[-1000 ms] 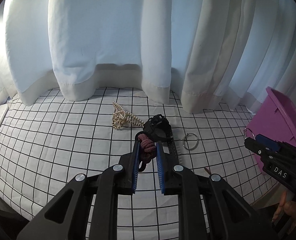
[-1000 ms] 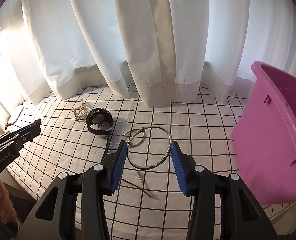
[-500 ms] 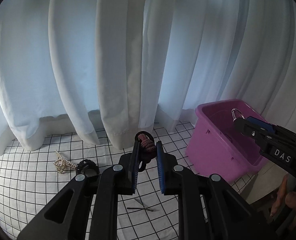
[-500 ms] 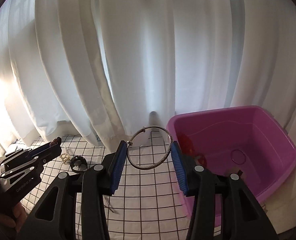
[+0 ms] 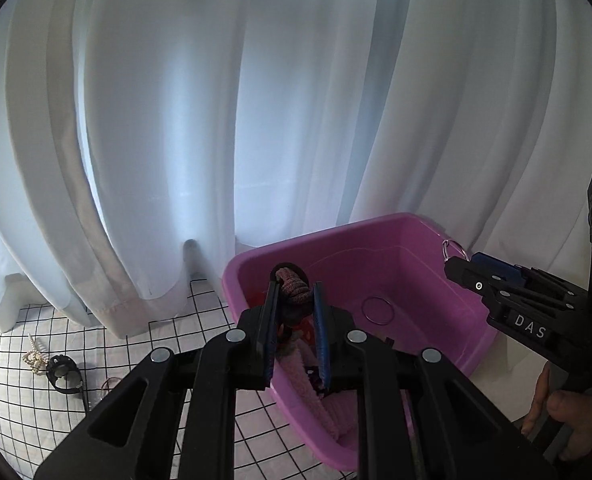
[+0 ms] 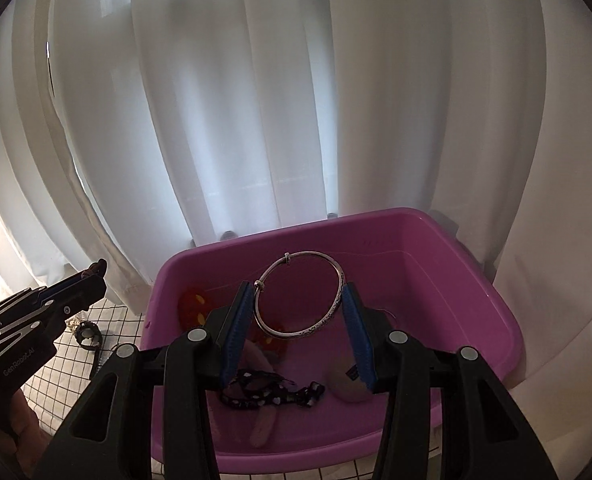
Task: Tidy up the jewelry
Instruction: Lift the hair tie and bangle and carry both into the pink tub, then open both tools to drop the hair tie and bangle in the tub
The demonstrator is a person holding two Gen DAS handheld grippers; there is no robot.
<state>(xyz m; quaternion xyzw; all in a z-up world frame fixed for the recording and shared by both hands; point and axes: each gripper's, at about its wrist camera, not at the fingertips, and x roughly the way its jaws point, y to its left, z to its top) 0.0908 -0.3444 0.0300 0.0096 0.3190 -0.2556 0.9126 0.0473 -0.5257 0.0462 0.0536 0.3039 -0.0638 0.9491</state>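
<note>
right gripper (image 6: 298,312) is pinching the silver bangle (image 6: 299,294) upright, directly above the pink tub (image 6: 492,300) interior | left gripper (image 5: 293,312) is gripping the braided bracelet (image 5: 291,292) over the tub's left wall | drop lies straight down; right gripper is nearer tub's centre

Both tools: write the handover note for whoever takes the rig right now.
Left tool: shut on the pink braided bracelet, held above the purple bin.
Right tool: shut on the silver bangle, held above the same bin.
Already in the bin: a thin ring, a black patterned band, pink and red pieces.
Left on the checked cloth: the black watch, the pearl piece, a small thin loop.
Next: probably open both tools over the bin, then fetch the rest.
</note>
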